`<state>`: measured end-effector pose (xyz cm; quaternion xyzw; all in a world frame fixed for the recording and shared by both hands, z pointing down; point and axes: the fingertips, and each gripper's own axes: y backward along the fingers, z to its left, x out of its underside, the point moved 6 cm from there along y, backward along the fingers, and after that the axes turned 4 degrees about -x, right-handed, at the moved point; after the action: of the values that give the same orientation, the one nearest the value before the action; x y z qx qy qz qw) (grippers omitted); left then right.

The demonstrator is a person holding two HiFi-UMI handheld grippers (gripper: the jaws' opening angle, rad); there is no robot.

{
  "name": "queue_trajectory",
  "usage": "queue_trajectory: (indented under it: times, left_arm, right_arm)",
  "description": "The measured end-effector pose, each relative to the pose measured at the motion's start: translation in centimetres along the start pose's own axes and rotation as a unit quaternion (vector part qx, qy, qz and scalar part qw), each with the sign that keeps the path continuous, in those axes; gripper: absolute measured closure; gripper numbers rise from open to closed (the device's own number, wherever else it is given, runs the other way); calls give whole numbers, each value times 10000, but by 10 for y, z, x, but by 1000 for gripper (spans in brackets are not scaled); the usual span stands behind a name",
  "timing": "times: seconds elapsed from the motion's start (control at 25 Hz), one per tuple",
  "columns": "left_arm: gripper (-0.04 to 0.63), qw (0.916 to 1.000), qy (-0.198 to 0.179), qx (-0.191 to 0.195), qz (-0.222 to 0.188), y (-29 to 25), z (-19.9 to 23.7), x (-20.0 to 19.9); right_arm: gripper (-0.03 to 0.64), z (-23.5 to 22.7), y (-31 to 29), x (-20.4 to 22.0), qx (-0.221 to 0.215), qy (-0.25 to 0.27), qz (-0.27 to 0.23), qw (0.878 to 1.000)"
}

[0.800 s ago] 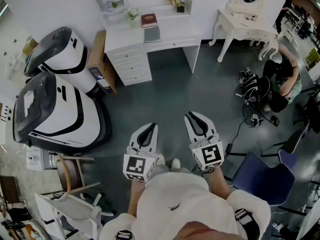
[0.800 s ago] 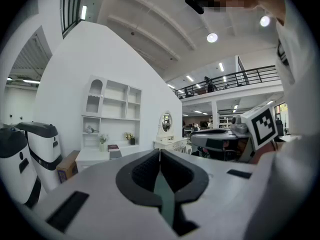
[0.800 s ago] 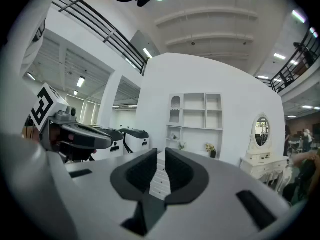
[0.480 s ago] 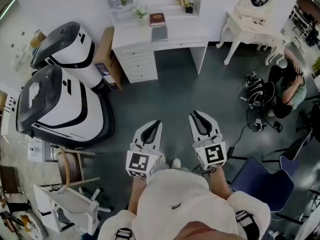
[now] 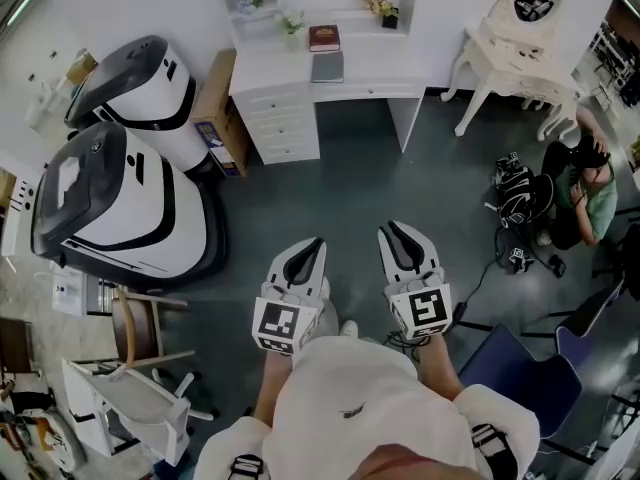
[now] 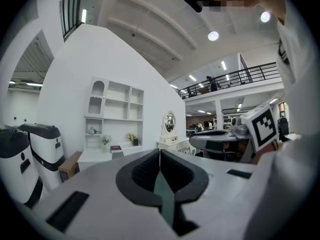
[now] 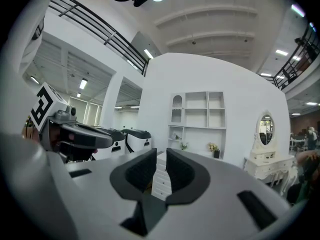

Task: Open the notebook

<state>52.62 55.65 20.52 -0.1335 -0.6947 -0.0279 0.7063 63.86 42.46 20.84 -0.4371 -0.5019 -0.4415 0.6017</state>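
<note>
A grey notebook (image 5: 327, 66) lies flat and closed on the white desk (image 5: 370, 73) at the far wall, with a dark red book (image 5: 323, 37) just behind it. Both grippers hover side by side at waist height over the dark floor, far short of the desk. My left gripper (image 5: 312, 244) is shut, its tips touching and holding nothing. My right gripper (image 5: 392, 230) keeps a narrow gap with nothing in it. In the left gripper view the red book (image 6: 115, 148) shows small on the distant desk beyond my left gripper (image 6: 159, 151). Past my right gripper (image 7: 161, 154) the desk drawers (image 7: 161, 176) are visible.
Two large white-and-black machines (image 5: 120, 198) and a cardboard box (image 5: 215, 118) stand left of the desk. A white vanity table (image 5: 515, 43) is at the back right. A person (image 5: 585, 193) sits on the floor by a black bag (image 5: 515, 193). A blue chair (image 5: 520, 368) is near right.
The head view has shifted, so the desk and notebook sit further right in the frame. Both grippers hold the same side-by-side pose in front of me.
</note>
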Motion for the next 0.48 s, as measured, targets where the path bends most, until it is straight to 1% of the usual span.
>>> queue_trajectory:
  times: [0.2,0.48]
  left_arm:
    - [595,10000,2,-38,1,-18,13,0]
    - [595,9999,52,-86,15,-51,44,4]
  right_arm:
    - [575,-12,-22,3,-50,-4,18,10000]
    - [575,-27,-64,8,-78,28,100,9999]
